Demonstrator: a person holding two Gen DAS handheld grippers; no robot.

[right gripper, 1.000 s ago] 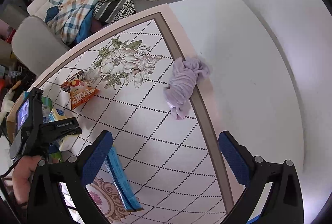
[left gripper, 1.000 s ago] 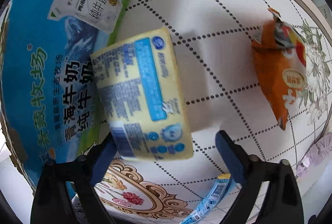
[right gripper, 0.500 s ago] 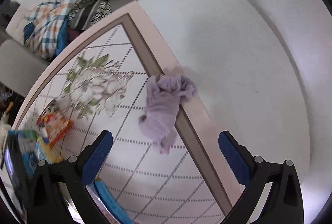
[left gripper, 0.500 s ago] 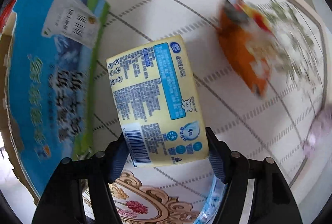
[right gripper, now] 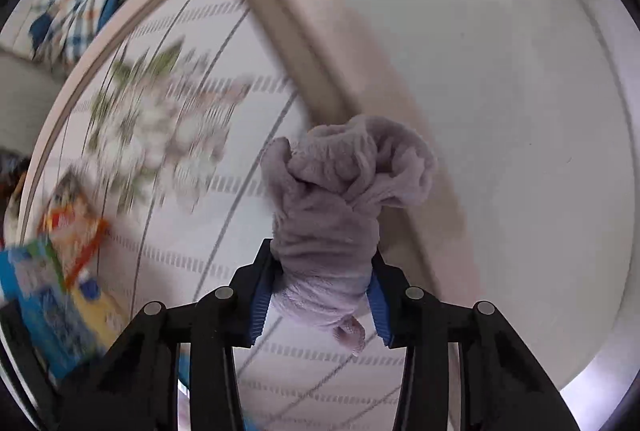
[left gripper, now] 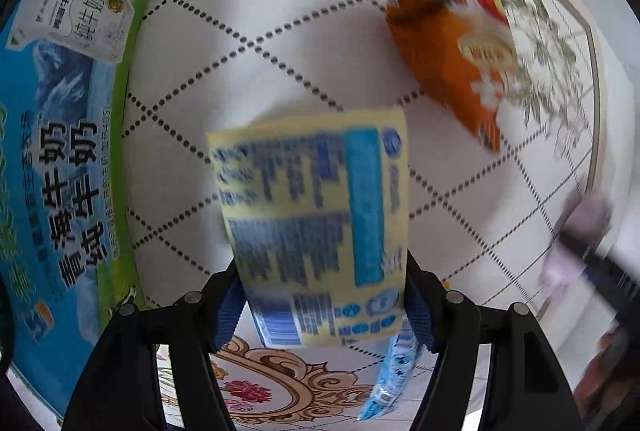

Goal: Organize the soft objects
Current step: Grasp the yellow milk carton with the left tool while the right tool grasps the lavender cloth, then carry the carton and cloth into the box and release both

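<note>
My left gripper (left gripper: 324,305) is shut on a yellow tissue pack (left gripper: 316,223) with blue print and holds it over the patterned table (left gripper: 256,43). My right gripper (right gripper: 318,301) is shut on a lilac fuzzy cloth (right gripper: 340,203) near the table's border strip; the cloth bunches up beyond the pads. The cloth and the right gripper show blurred at the right edge of the left wrist view (left gripper: 576,243). The tissue pack shows blurred at the lower left of the right wrist view (right gripper: 98,311).
A blue and green milk carton box (left gripper: 60,159) lies left of the tissue pack. An orange snack bag (left gripper: 452,47) lies at the far right. A blue wrapper (left gripper: 394,375) lies under my left gripper. Clothes (right gripper: 88,3) are piled beyond the table.
My left gripper closed on the tissue pack and turned it. My right gripper moved down to the lilac cloth and closed on it.
</note>
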